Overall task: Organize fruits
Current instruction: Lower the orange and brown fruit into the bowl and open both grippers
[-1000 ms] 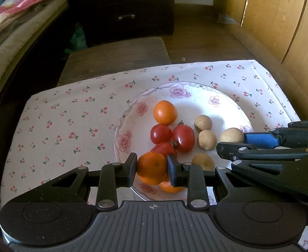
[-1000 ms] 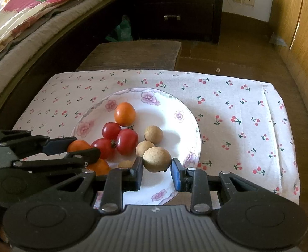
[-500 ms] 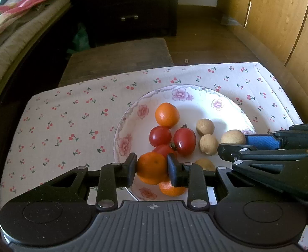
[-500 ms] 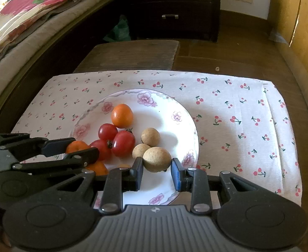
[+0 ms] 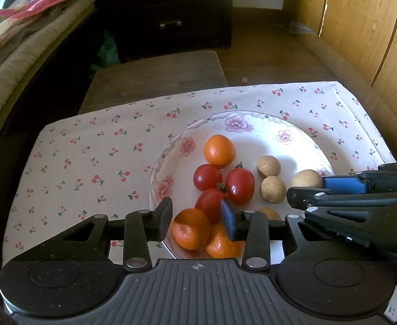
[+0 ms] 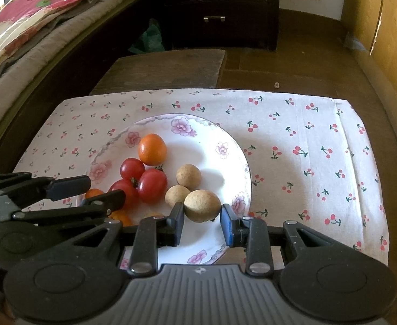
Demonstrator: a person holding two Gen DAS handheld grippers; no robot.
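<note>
A flowered white plate (image 5: 252, 116) on a cherry-print cloth (image 5: 90, 162) holds oranges, three red tomatoes (image 5: 239, 185) and several brown round fruits (image 5: 272, 189). My left gripper (image 5: 195, 205) hangs over the plate's near rim with its jaws opening. An orange (image 5: 190, 228) lies between them beside another orange (image 5: 221, 242), and a gap shows on its right side. My right gripper (image 6: 202, 209) is shut on a brown fruit (image 6: 202, 205) just above the plate (image 6: 182, 117). One more orange (image 6: 152, 149) sits at the far side.
A dark wooden stool (image 5: 155, 78) stands beyond the cloth, with dark drawers (image 5: 168, 8) behind it. A bed (image 5: 22, 40) runs along the left and wooden panels (image 5: 360, 27) along the right. Bare cloth (image 6: 306, 162) lies right of the plate.
The left jaws have spread apart, and the orange they gripped has sunk onto the plate next to the other orange. The right gripper and its brown fruit have stayed put.
</note>
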